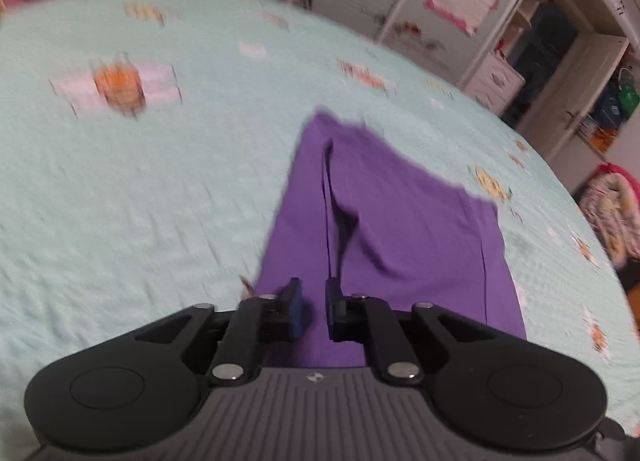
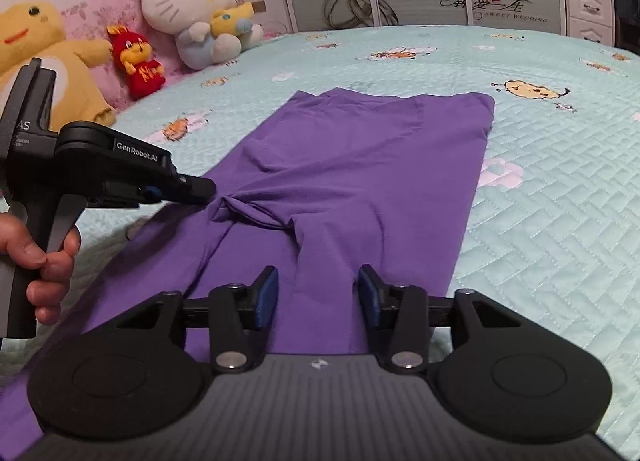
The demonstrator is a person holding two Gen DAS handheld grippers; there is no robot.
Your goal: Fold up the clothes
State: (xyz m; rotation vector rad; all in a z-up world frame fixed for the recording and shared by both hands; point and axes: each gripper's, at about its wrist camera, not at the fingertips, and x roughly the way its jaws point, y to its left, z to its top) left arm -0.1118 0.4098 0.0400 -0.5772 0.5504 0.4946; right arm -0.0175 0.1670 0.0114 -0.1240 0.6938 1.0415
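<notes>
Your left gripper (image 2: 208, 191) is pinching a bunched fold of the purple garment (image 2: 360, 165), its length running away ahead of your half-open, empty right gripper (image 2: 318, 293).

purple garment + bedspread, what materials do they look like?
Purple garment: looks like thin stretchy knit, matte; it bunches into soft folds where the left tool pinches it. Bedspread: likely quilted cotton or polyester, matte; stitched zigzag lines and printed cartoon patches show. Exact fibre can't be told.
</notes>
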